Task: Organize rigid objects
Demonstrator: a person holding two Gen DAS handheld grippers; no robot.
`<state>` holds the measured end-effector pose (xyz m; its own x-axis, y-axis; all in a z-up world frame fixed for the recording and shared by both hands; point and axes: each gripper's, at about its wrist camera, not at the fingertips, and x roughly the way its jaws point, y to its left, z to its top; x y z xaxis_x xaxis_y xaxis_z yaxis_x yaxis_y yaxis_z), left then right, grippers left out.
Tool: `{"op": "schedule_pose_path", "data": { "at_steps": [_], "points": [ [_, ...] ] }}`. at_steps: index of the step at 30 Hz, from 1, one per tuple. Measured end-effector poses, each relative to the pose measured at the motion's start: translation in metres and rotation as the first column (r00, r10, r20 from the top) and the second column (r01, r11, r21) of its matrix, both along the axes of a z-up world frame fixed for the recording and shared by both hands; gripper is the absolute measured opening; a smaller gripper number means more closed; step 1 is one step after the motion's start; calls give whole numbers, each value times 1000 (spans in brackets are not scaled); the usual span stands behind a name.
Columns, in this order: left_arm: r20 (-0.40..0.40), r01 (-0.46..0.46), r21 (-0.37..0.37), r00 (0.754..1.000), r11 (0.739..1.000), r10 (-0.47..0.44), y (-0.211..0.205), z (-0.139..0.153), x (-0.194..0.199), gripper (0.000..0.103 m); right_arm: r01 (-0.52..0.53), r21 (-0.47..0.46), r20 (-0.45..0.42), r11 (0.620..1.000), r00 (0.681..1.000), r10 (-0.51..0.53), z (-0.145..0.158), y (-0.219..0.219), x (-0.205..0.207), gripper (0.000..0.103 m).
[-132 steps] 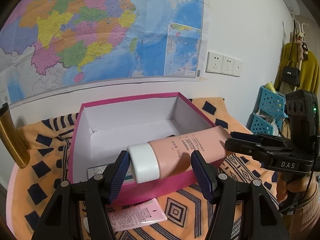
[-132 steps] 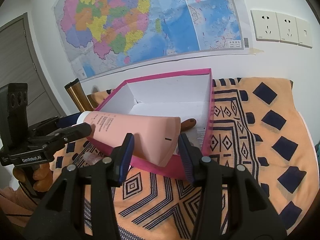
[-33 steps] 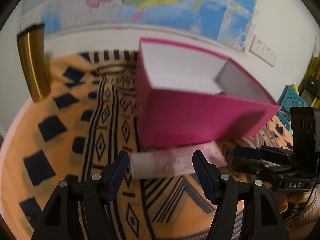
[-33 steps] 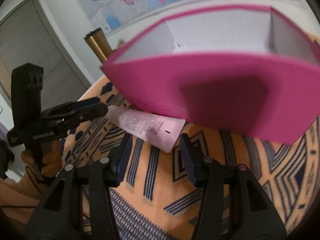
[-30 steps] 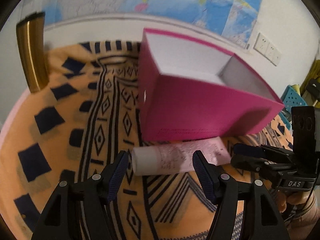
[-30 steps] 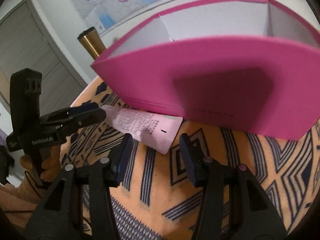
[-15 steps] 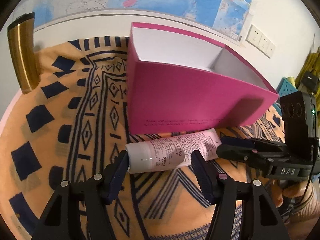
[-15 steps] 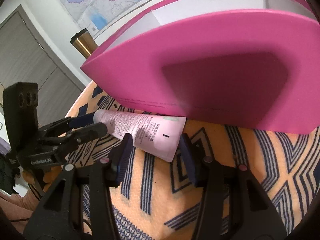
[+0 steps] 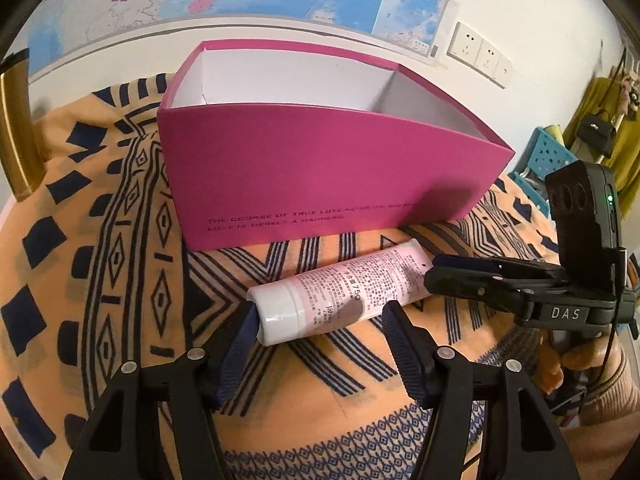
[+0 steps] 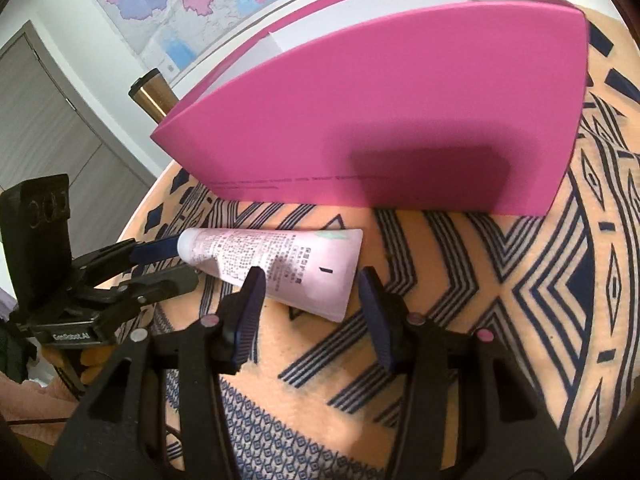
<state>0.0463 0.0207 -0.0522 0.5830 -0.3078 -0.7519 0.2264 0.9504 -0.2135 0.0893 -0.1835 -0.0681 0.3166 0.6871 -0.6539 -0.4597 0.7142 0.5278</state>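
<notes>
A pale pink tube (image 9: 340,288) with a white cap lies slantwise on the orange patterned cloth, a short way in front of the open magenta box (image 9: 320,176). My left gripper (image 9: 318,320) is shut on its cap end: one pad meets the cap's end face and the other touches the tube's side. My right gripper (image 10: 310,280) is shut on the flat crimped end of the tube (image 10: 280,264), which fills the gap between the pads. Each view also shows the other gripper side-on: the right gripper (image 9: 434,276) and the left gripper (image 10: 180,264). The box's (image 10: 380,120) inside is hidden from here.
A gold metal flask (image 9: 16,132) stands at the cloth's far left edge, near the wall. Blue plastic baskets (image 9: 548,156) and hanging bags are off to the right. A person's hand (image 9: 580,356) holds the right gripper's handle. The cloth (image 9: 100,240) drapes over a round tabletop.
The tube has come away from the foot of the box and shifted sideways along it, staying between both grippers' fingers. Both views show the box's front wall from lower down.
</notes>
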Motion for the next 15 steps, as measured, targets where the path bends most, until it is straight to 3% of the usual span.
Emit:
{"op": "schedule_pose_path", "data": {
  "at_steps": [5, 15],
  "points": [
    [-9, -14, -18, 1000, 1000, 14, 4, 2, -2, 57, 4, -1, 5, 1000, 1000, -4, -1, 3, 1, 51],
    [-8, -28, -21, 1000, 999, 28, 1, 5, -5, 57, 7, 2, 4, 1000, 1000, -7, 0, 1, 2, 51]
  ]
}}
